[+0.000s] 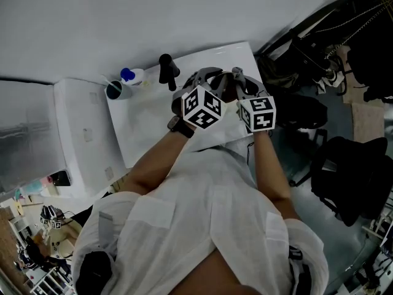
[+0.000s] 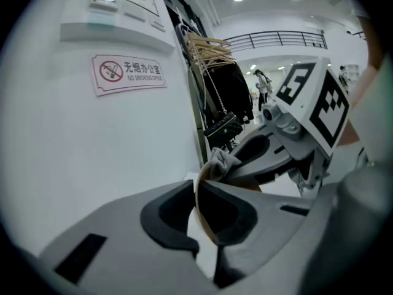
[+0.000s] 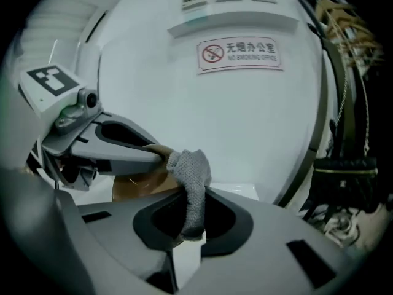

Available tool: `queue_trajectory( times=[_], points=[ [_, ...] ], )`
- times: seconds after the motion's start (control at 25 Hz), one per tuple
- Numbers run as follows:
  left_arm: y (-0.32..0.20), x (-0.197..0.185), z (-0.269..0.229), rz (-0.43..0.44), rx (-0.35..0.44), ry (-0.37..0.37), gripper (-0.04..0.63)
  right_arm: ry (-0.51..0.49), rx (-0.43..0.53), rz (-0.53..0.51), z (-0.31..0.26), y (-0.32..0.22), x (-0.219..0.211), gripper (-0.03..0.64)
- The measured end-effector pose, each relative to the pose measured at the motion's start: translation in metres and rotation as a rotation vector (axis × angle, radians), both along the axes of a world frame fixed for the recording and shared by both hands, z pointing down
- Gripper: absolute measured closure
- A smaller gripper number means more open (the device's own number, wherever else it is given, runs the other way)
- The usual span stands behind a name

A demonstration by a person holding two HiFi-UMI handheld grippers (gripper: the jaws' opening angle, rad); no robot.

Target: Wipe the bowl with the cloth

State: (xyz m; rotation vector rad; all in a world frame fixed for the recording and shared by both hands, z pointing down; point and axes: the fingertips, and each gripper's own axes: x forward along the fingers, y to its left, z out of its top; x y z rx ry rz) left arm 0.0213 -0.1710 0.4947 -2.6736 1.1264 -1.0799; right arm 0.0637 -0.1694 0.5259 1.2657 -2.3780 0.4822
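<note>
My left gripper (image 2: 199,217) is shut on the thin rim of a brown bowl (image 2: 244,183), which stands on edge between its jaws. In the right gripper view, the right gripper (image 3: 190,223) is shut on a grey knitted cloth (image 3: 190,177). The cloth's upper end lies against the bowl (image 3: 140,183), right by the left gripper's fingers (image 3: 116,152). In the left gripper view the cloth (image 2: 220,161) bunches at the bowl's far rim. In the head view both grippers meet tip to tip above the white table (image 1: 153,121), and they hide most of the bowl.
At the table's far left stand a black bottle (image 1: 167,69), a blue-capped container (image 1: 130,75) and a dark cup (image 1: 115,90). A white cabinet (image 1: 80,134) flanks the table. Black bags and a chair (image 1: 350,171) crowd the right. A white wall with a sign (image 3: 239,54) rises behind.
</note>
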Motion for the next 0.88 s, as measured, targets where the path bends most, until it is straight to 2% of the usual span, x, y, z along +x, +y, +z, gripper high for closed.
queue_trajectory(
  times=[0.12, 0.2, 0.28, 0.36, 0.52, 0.64, 0.72, 0.88],
  points=[
    [-0.002, -0.005, 0.000, -0.078, -0.033, 0.122, 0.561, -0.138, -0.054, 0.092, 0.005, 0.003, 0.003, 0.557],
    [0.000, -0.009, 0.007, -0.112, -0.068, 0.173, 0.557, -0.153, -0.088, 0.108, 0.012, 0.005, 0.003, 0.557],
    [0.003, -0.010, 0.020, -0.097, -0.108, 0.154, 0.557, -0.076, -0.105, 0.082, 0.021, 0.006, 0.004, 0.558],
    [0.007, -0.007, 0.030, -0.051, -0.133, 0.096, 0.557, 0.054, -0.078, 0.022, 0.025, 0.006, 0.005, 0.560],
    [0.010, 0.001, 0.033, 0.053, -0.098, -0.045, 0.557, 0.322, 0.018, -0.174, 0.020, 0.006, -0.004, 0.560],
    [0.009, 0.004, 0.034, 0.093, -0.100, -0.115, 0.566, 0.459, 0.083, -0.293, 0.014, 0.006, -0.013, 0.560],
    [0.006, 0.003, 0.033, 0.094, -0.112, -0.120, 0.572, 0.481, 0.105, -0.316, 0.009, 0.004, -0.016, 0.560],
    [-0.002, 0.001, 0.019, 0.032, -0.085, -0.027, 0.572, 0.367, 0.102, -0.236, -0.001, -0.004, -0.014, 0.558]
  ],
)
